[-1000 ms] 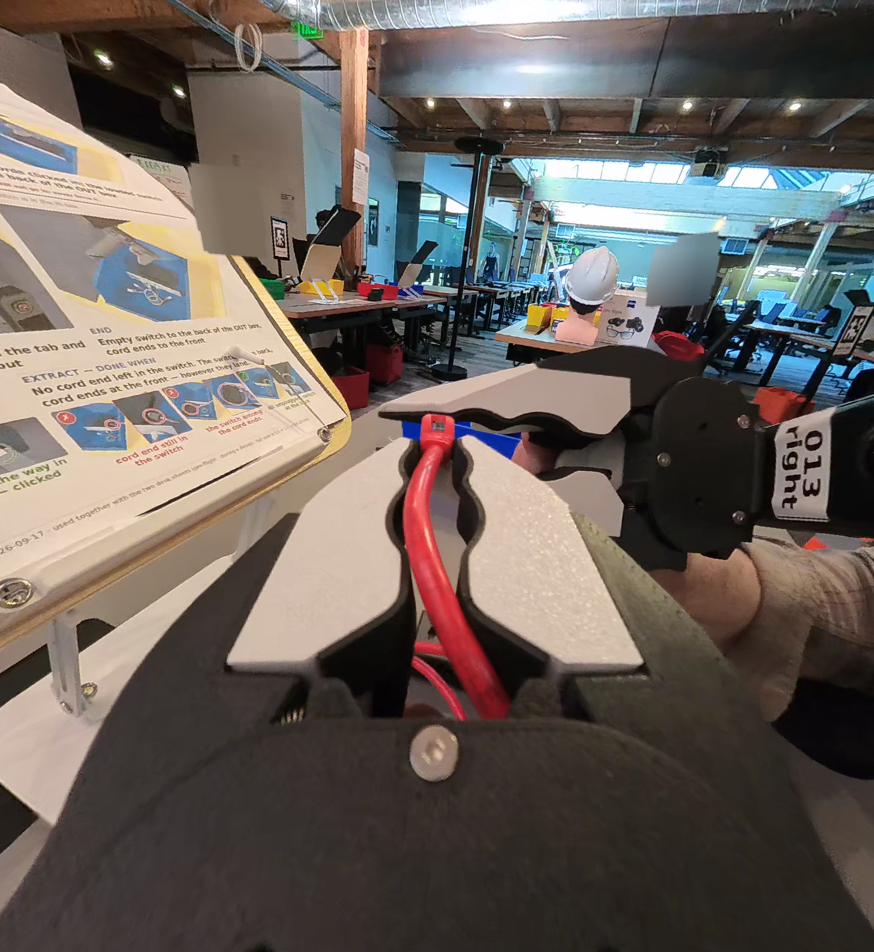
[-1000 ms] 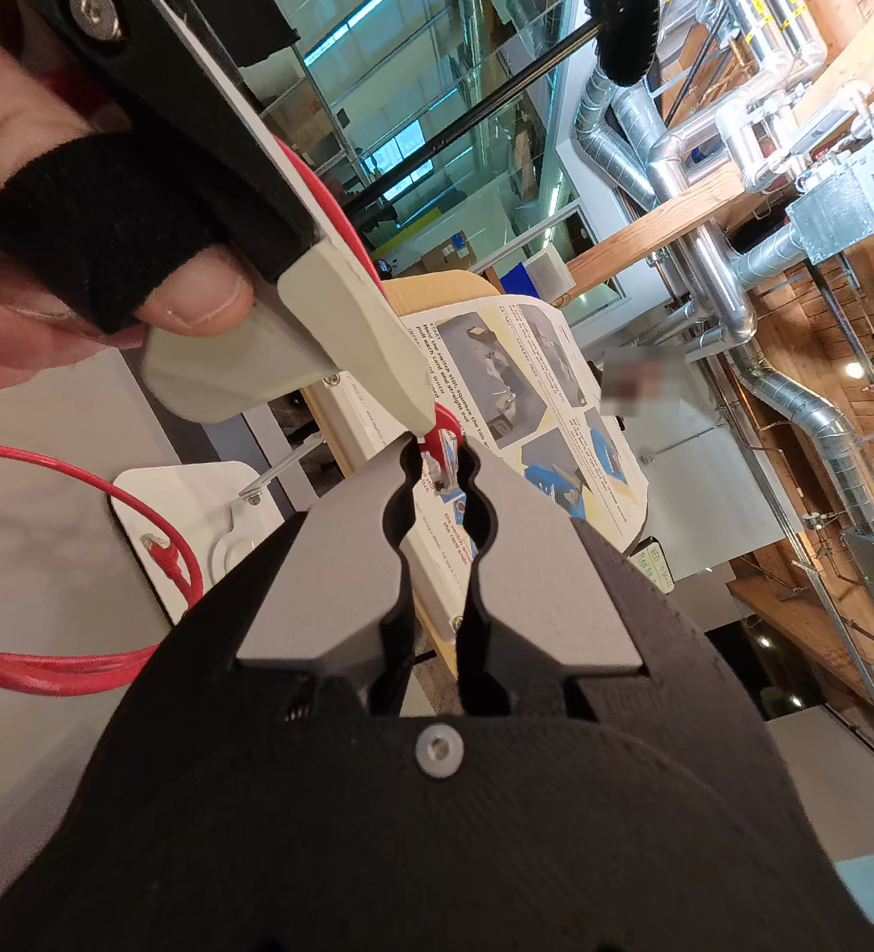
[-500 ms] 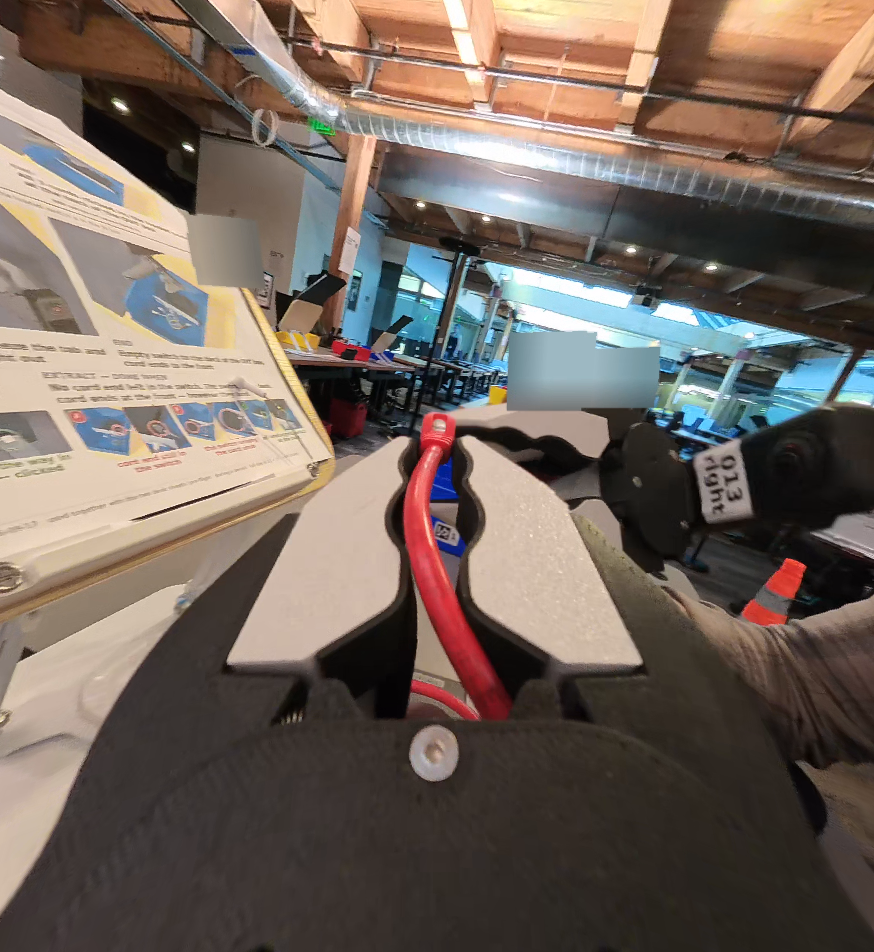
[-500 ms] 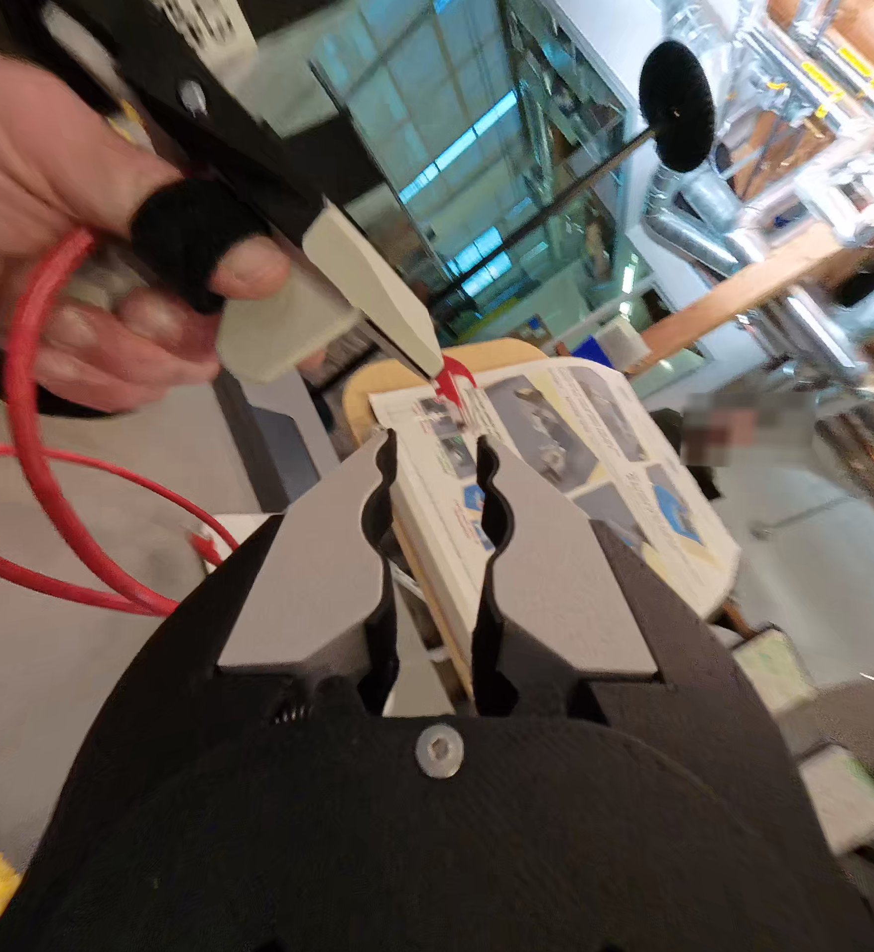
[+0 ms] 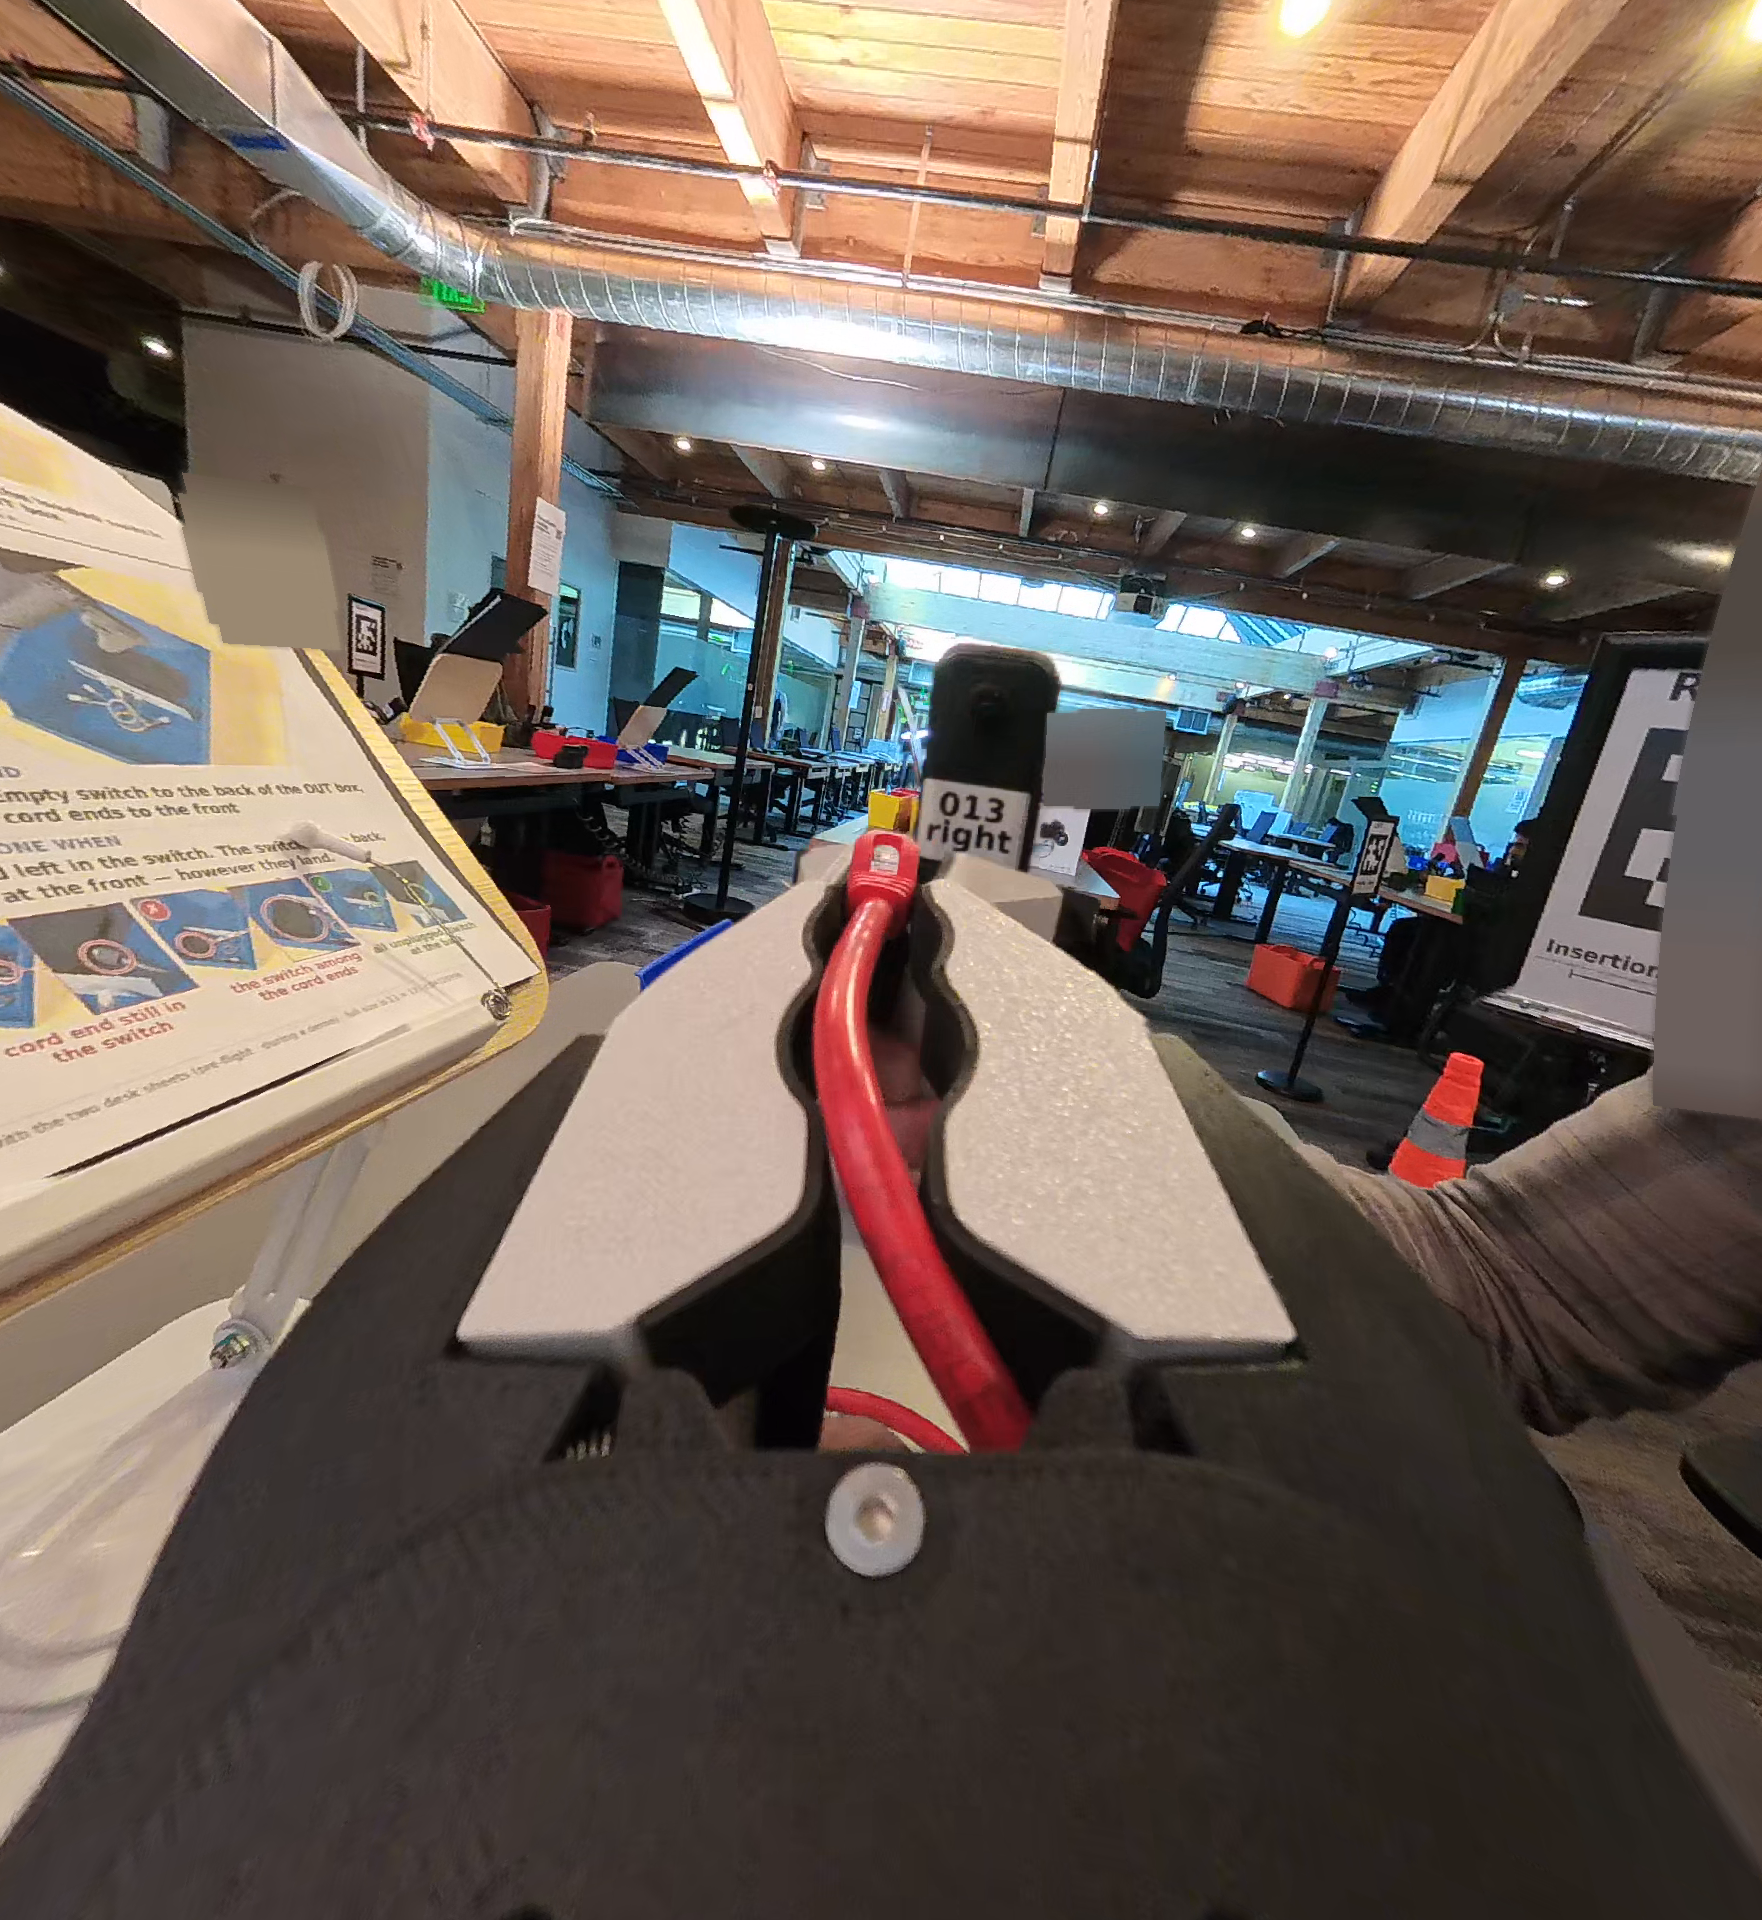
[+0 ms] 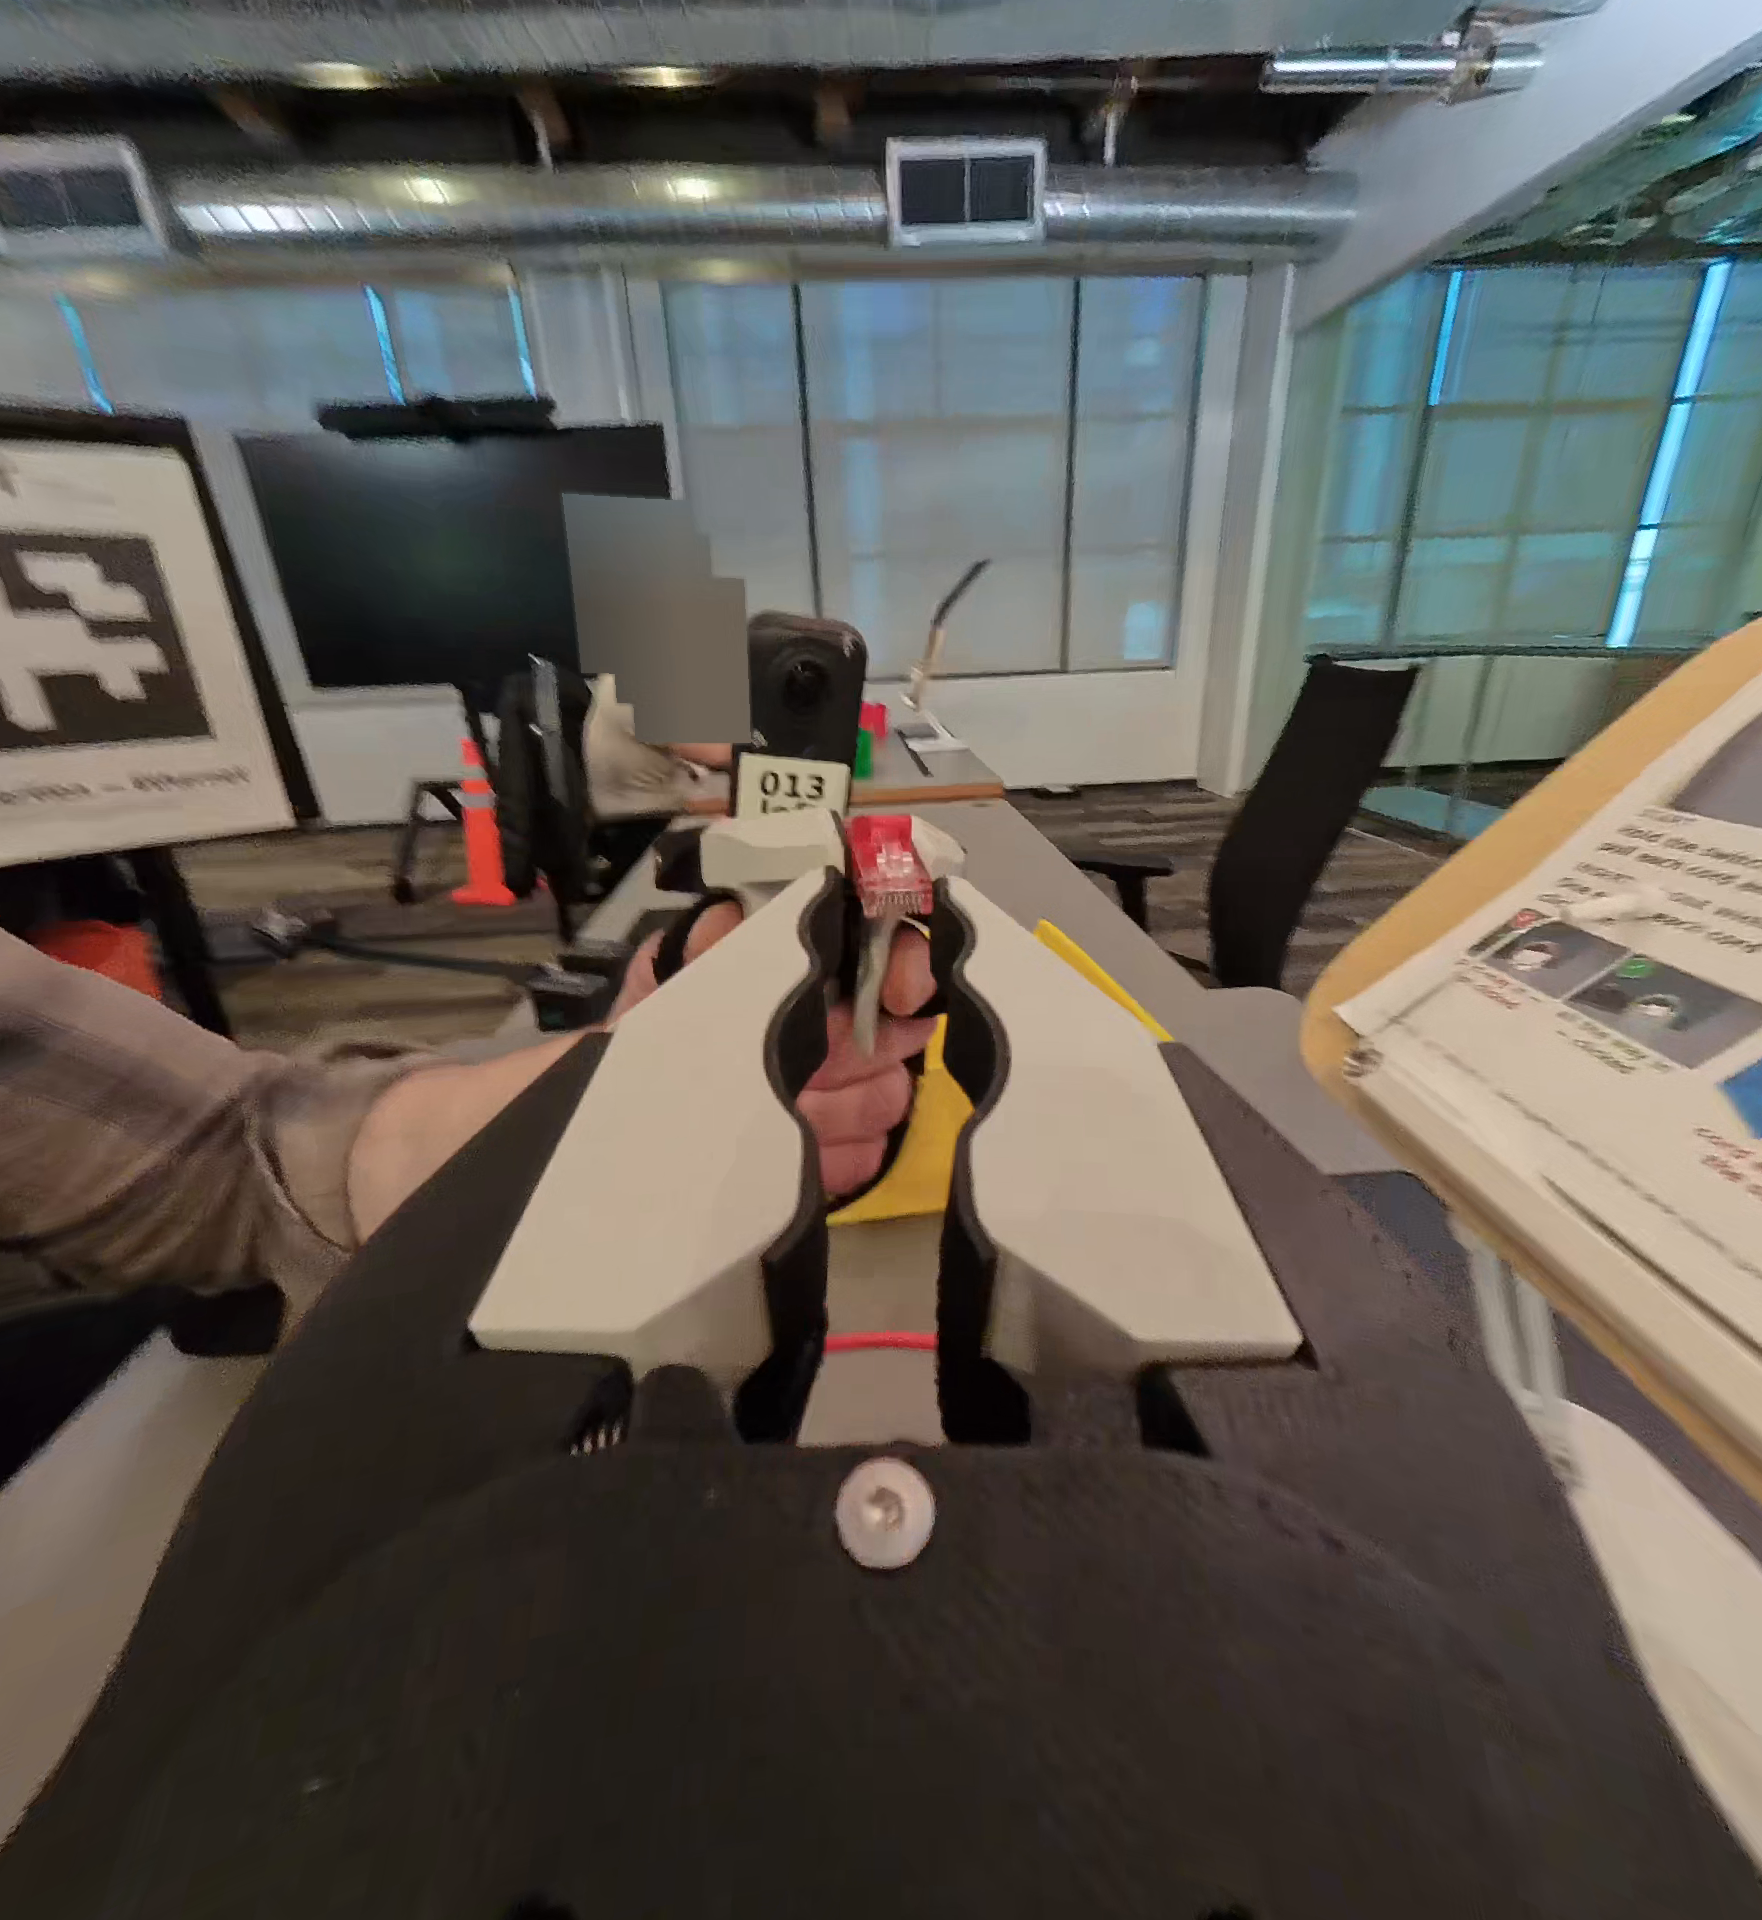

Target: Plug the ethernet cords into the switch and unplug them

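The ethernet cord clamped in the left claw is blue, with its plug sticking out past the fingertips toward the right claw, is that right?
Not quite: the ethernet cord is red, not blue, as the left wrist view shows. The rest holds: the left claw is shut on it, and its plug sticks out past the fingertips toward the right claw, which faces it.

A glossy, smooth red plastic jacket is seen on the ethernet cord point(image 5: 861, 1101). Grainy matt grey pads point(image 5: 1074, 1132) are shown, and printed paper instruction sheets point(image 5: 160, 883) are backed by pale wood.
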Available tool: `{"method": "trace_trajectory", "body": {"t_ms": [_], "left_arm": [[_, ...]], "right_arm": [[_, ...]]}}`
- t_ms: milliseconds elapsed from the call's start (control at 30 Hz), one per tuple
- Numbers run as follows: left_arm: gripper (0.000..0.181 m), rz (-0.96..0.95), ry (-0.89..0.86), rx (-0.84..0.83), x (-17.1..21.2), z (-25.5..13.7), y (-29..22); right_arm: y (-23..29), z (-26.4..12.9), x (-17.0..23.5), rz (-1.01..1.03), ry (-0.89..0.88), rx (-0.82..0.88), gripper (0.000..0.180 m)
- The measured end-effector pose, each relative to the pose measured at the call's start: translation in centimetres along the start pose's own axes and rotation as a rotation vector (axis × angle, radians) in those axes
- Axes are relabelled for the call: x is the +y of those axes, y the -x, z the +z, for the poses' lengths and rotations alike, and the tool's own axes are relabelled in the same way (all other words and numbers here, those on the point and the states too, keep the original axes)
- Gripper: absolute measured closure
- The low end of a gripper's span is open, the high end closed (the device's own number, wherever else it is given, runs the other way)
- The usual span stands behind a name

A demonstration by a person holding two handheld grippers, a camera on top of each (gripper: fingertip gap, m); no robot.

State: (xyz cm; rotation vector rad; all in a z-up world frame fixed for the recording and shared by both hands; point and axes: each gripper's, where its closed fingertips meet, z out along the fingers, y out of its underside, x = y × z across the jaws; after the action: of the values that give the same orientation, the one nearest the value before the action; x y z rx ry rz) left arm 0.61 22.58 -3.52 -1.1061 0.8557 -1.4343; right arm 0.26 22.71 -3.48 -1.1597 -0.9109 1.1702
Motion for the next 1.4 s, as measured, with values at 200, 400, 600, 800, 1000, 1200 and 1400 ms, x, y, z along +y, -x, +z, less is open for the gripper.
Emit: {"method": "trace_trajectory", "body": {"t_ms": [200,400,600,800,1000,1200,1400], "left_arm": [[0.169,0.004,0.009,0.014,0.3,0.2,-0.2],[0.166,0.04,0.019,0.032,0.3,0.3,-0.7],[0.154,0.057,0.027,0.022,0.1,0.4,-0.8],[0.16,0.065,0.03,0.008,0.2,0.4,-0.7],[0.166,0.065,0.031,-0.003,0.3,0.4,-0.5],[0.169,0.059,0.029,-0.013,0.5,0.5,-0.4],[0.169,0.034,-0.009,-0.006,0.2,0.4,-0.4]], "right_arm": [[0.2,-0.3,-0.3,0.078,-0.057,-0.057,0.169],[0.6,-0.6,-0.4,0.102,-0.042,-0.089,0.17],[0.5,-1.0,-0.6,0.094,-0.022,-0.084,0.17],[0.5,-1.0,-0.4,0.11,-0.01,-0.09,0.17],[0.7,-1.0,-0.3,0.109,0.019,-0.092,0.17],[0.5,-1.1,-0.2,0.129,0.029,-0.093,0.17],[0.1,-0.9,-0.5,0.141,0.024,-0.068,0.155]]}}
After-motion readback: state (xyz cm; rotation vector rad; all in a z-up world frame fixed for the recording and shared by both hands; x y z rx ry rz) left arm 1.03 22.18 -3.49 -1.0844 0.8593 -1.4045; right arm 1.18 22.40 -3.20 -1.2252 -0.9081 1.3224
